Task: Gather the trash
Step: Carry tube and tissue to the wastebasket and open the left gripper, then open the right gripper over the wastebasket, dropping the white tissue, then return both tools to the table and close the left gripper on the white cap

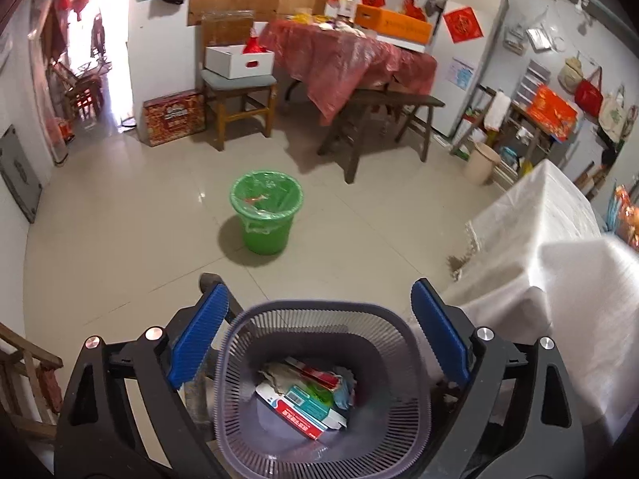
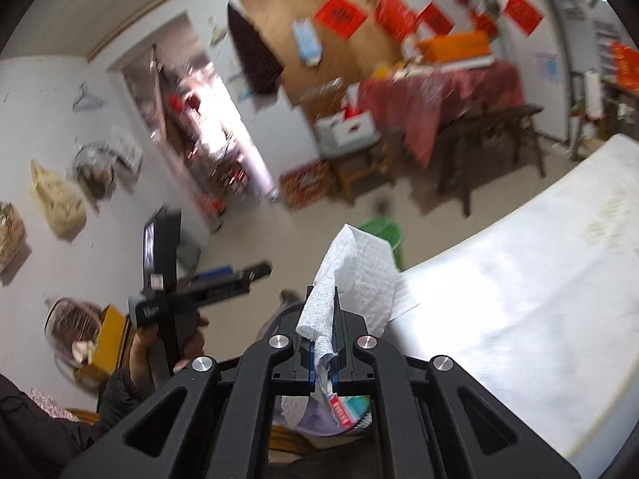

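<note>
Left wrist view: left gripper (image 1: 319,335) spread wide, blue ribbed pads either side of a grey slatted wastebasket (image 1: 323,383) without touching it, nothing clamped. Inside, a torn red-and-teal carton (image 1: 303,411) and crumpled scraps. Farther out on the glossy tiled floor, a green bucket (image 1: 265,211) lined with a thin plastic bag.

Right wrist view: right gripper (image 2: 323,355) shut tight on a white paper towel (image 2: 351,275), embossed, soft, folded into a limp peak above the pads, its tail hanging below over the wastebasket rim. Just beside, a table under a white cloth (image 2: 519,299).

Risks, as judged: light, floppy tissue likely to drift or cling to a pad on release and land on the tiles instead of inside; loose corner could snag on the cloth; heavy blur suggests a fast swing, so release may come off-centre. Basket's thin flexible slats could tip if knocked by either tool.
</note>
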The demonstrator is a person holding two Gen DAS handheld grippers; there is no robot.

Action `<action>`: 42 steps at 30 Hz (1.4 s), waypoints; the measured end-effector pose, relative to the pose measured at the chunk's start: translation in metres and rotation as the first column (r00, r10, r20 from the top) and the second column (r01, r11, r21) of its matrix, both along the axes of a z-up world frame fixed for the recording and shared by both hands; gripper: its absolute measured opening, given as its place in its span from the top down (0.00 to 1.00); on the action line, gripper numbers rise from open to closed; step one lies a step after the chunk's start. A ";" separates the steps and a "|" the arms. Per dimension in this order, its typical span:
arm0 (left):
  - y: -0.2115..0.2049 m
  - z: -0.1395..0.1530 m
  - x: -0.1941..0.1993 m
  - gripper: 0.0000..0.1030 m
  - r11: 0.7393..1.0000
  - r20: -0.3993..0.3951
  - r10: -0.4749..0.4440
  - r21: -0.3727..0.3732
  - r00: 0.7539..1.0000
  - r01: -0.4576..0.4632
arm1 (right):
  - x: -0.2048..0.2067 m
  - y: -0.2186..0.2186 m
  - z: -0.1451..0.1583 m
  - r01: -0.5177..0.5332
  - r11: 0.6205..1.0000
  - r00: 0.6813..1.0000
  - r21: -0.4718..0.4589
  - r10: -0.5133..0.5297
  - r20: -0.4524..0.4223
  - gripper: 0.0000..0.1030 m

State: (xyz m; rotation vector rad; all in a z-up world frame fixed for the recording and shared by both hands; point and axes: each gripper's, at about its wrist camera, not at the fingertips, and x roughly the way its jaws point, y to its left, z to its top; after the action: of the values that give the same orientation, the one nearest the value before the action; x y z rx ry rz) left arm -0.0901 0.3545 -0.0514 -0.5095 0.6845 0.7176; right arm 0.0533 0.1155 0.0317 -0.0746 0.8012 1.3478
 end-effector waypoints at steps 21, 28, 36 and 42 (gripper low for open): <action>0.015 -0.021 -0.010 0.11 1.000 -0.037 0.019 -0.015 0.999 -0.019 | -0.060 0.102 -0.119 -0.194 0.914 0.980 -0.356 0.165 -0.111 0.34; 0.003 -0.015 -0.001 0.11 1.000 -0.022 -0.021 -0.018 1.000 0.021 | -0.030 0.045 -0.046 -0.026 0.983 0.998 -0.179 0.036 0.050 0.32; -0.036 0.003 0.029 0.09 0.992 0.004 -0.128 -0.011 0.992 0.128 | 0.026 -0.036 -0.005 0.221 0.974 0.970 -0.057 -0.213 0.118 0.22; -0.089 0.013 0.074 0.09 0.958 -0.038 -0.285 0.020 0.958 0.286 | 0.069 -0.106 0.004 0.382 0.924 0.916 -0.013 -0.376 0.142 0.14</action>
State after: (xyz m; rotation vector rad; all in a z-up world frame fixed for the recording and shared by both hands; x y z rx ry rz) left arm -0.0160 0.2660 -0.0383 -0.3650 0.7625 0.4628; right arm 0.1219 0.0097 0.0360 -0.0398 0.6847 0.9473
